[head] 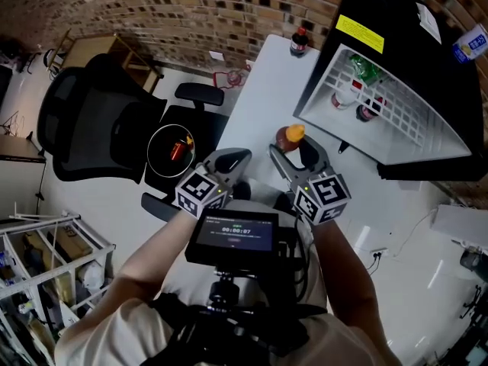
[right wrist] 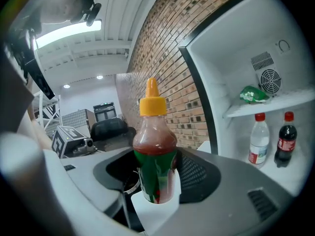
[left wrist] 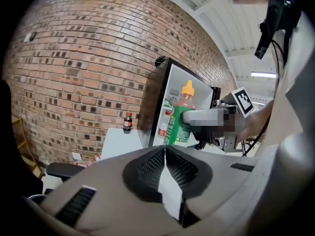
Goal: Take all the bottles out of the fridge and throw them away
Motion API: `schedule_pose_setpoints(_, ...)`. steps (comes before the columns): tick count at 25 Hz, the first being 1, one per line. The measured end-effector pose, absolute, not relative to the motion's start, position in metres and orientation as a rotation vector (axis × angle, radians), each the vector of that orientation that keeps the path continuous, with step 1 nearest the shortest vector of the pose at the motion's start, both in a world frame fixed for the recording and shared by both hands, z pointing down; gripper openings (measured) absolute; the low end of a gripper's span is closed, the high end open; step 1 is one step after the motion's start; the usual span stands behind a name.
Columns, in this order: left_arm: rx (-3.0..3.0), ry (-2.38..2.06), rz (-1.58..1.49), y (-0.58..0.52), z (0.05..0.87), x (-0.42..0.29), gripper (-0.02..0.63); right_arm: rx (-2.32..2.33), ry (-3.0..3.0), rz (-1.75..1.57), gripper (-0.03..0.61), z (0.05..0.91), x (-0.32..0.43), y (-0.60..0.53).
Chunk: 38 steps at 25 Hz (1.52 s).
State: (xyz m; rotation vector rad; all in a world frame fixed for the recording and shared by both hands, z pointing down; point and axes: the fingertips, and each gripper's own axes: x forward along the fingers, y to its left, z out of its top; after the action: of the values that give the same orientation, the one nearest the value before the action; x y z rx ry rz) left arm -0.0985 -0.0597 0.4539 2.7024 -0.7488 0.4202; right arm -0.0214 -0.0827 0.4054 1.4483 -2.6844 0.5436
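Observation:
My right gripper is shut on a sauce bottle with an orange cap, red contents and a green label, held upright in front of the open fridge. The right gripper view shows that bottle filling the space between the pads of the right gripper. On the fridge shelf stand a clear bottle with a red cap and a cola bottle. My left gripper hovers to the left of the right one, shut and empty. In its own view the left gripper faces the held bottle.
Another small cola bottle stands on the white table by the brick wall. A round bin with a red item inside sits left of the table, by a black office chair. A green bag lies on the upper fridge shelf.

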Motion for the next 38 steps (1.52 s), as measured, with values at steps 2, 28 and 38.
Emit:
schedule_pose_setpoints(2,2.688,-0.77,0.419,-0.062,0.453,-0.103,0.017,1.424,-2.691,0.549,0.263,0.407,-0.027,-0.087)
schedule_pose_setpoints(28,2.582,-1.11,0.507,-0.077,0.48,-0.183,0.279,0.67,-2.829,0.68,0.262,0.428,-0.196,-0.097)
schedule_pose_setpoints(38,2.623,-1.165,0.627,-0.065,0.492,-0.233,0.318,0.317,-2.749,0.731,0.262,0.448,-0.271,-0.063)
